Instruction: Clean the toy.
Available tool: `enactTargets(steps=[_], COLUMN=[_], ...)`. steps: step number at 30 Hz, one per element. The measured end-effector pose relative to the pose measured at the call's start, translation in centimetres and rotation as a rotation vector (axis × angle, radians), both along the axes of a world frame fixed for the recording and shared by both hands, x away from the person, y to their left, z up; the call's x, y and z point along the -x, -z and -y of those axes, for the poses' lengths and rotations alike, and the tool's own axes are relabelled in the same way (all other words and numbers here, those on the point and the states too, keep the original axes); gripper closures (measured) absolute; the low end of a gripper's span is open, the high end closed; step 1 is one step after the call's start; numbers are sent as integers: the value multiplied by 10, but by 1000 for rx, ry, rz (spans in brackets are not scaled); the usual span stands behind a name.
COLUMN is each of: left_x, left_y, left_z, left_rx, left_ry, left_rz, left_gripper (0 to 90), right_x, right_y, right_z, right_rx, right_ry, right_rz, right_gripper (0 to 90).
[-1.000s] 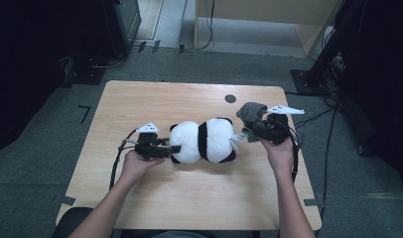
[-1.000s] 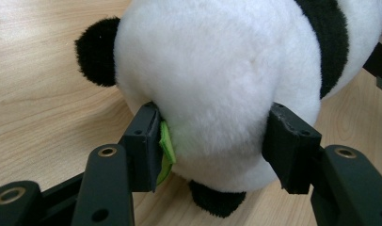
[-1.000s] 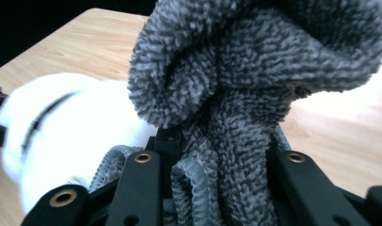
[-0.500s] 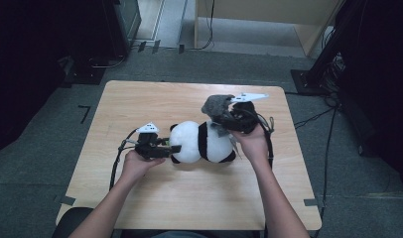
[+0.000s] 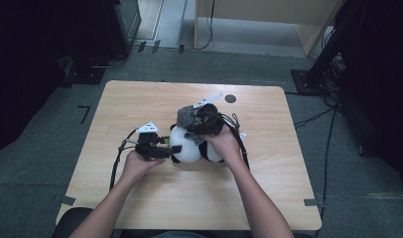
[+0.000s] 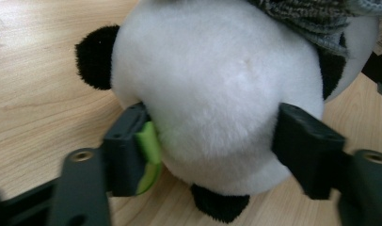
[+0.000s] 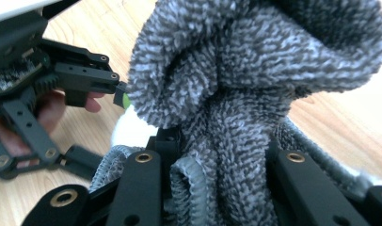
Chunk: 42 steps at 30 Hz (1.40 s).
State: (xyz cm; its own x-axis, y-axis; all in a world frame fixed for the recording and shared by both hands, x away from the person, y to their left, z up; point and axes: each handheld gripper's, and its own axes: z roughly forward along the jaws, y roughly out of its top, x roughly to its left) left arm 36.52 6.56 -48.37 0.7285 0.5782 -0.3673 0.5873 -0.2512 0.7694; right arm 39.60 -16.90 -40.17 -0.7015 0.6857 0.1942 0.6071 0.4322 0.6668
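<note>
A black and white plush panda [image 5: 192, 148] lies on the wooden table [image 5: 140, 99]. My left gripper [image 5: 172, 148] is shut on its white head [image 6: 212, 94], one jaw on each side, a green pad [image 6: 149, 146] pressed into the fur. My right gripper [image 5: 192, 124] is shut on a fuzzy grey knitted hat [image 7: 236, 94], held just above the panda's head. The grey hat [image 5: 185, 116] hangs over the head's top edge [image 6: 311, 19]. In the right gripper view the left gripper [image 7: 116, 92] sits at the left behind the hat.
A small dark round mark [image 5: 231, 98] lies on the table behind the panda. Black cables [image 5: 117, 158] trail from both grippers. Dark equipment and a stand [image 5: 318, 74] surround the table on the floor.
My right gripper has carried the grey hat leftward from the table's right side to just over the panda's head. The left gripper has kept its hold on the panda.
</note>
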Motion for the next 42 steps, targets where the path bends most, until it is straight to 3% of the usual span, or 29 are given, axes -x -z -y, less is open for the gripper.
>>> enactTargets(steps=[2,7,9,11,16,19,22,25,29,31,32,35,38,40,42], left_x=[-1,-5,-8,-8,-3,-1,0,0,-1,-2,-2,-1,-1,-1,-2], left_y=[1,12,16,17,13,9,7,6,4,4,4,3,3,4,4], left_z=[3,9,9,7,6,7,6,5,3,3,3,3,2,1,1], left_rx=[8,12,31,55,29,10,2,4,2,5,2,-4,-12,-9,-8], left_ry=[-5,20,26,36,29,23,25,24,16,17,17,19,19,18,16], left_rz=[-8,40,24,16,9,19,26,22,25,26,27,35,28,20,16], left_gripper=[202,82,42,123,395,467,486,496,498,495,492,490,491,491,495], right_x=[-2,-2,-2,-2,-3,-2,-1,0,-1,-7,-9,-16,-24,-26,-30], right_y=[1,4,6,6,5,2,-4,-10,-18,-20,-21,-19,-11,-6,-5], right_z=[1,-1,-2,-2,-1,-1,1,4,8,1,-6,-31,-49,-51,-47], right_rx=[-7,7,11,18,12,18,11,-4,-30,-68,-70,-56,15,70,73], right_ry=[4,-10,-19,-13,-32,-48,-50,-41,-18,-34,-49,-86,-109,-105,-91], right_rz=[-13,-22,-20,-12,-7,8,21,35,37,-9,-9,-12,-44,-46,-55], right_gripper=[671,675,675,674,642,556,466,451,648,658,658,658,665,670,670])
